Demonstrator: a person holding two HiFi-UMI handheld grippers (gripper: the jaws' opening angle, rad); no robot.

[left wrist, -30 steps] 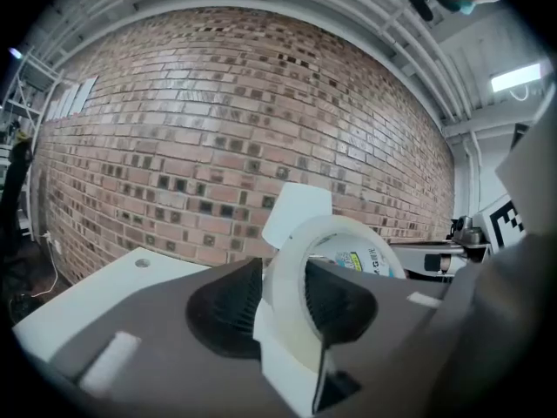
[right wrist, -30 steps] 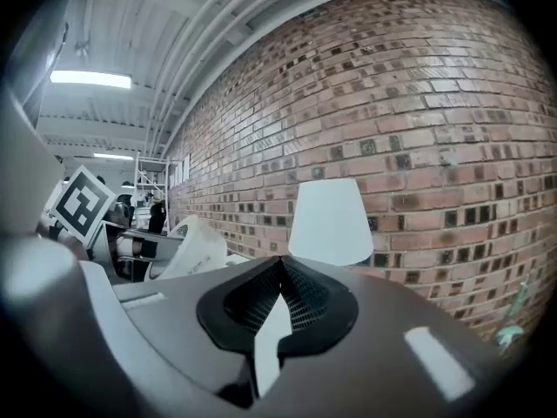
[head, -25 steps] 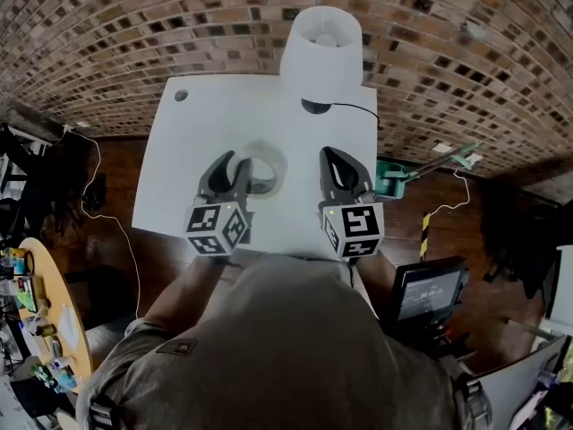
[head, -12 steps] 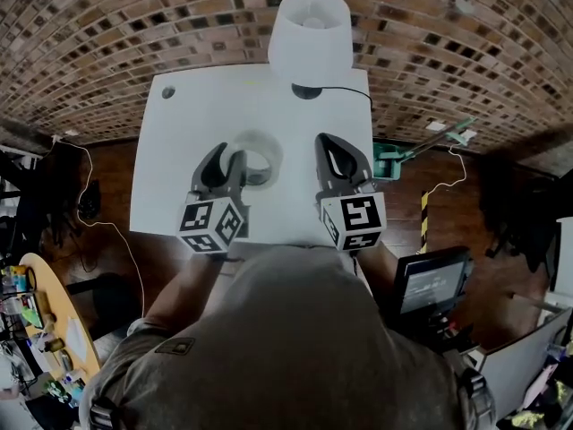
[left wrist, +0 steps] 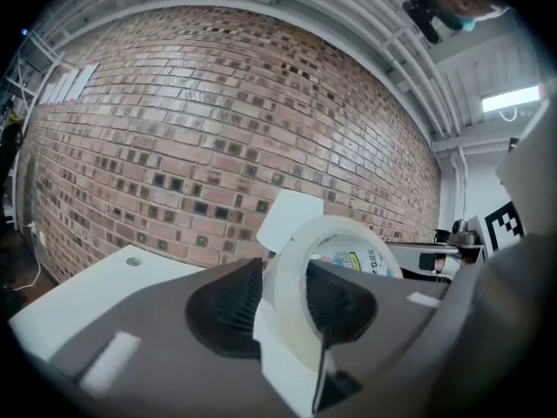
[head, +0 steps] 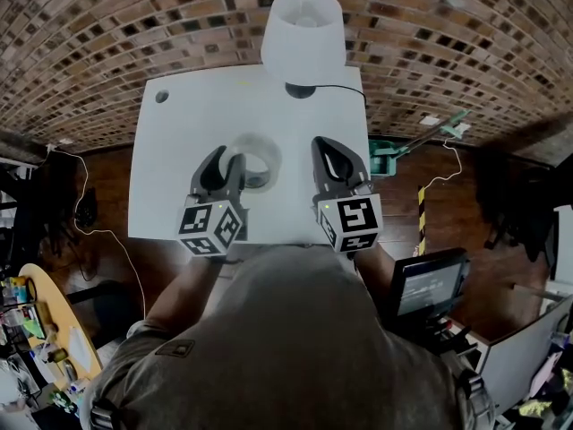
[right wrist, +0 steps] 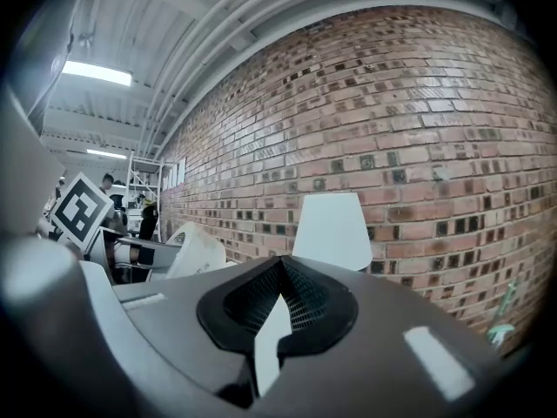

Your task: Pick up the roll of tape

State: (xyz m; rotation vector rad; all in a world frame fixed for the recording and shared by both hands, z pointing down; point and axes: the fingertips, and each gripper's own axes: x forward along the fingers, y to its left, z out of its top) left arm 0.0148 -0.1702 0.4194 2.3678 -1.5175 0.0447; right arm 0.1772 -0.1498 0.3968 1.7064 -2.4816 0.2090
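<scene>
Two grippers were observed side by side over the near part of the white table (head: 179,141), both pointing away from the person toward the brick wall (left wrist: 218,129). The left gripper (left wrist: 287,307) was clamped on the roll of tape (left wrist: 294,242). Its left pad bore on the outside of the roll's near wall and its right pad sat inside the core, so the wall was pinched between them. The right gripper (right wrist: 279,290) had its jaws drawn together, tips meeting, with nothing between them. It stood just to the right of the roll, apart from it.

The roll projected forward and to the right of the left gripper's jaws, between the two grippers. In the head view it showed as a full ring, open face upward, so its axis ran roughly upright. Whether it rested on the table or hung clear could not be determined.

Beyond the roll, at the table's far edge, stood a lamp (head: 303,25) with a white shade, well apart from both grippers
</scene>
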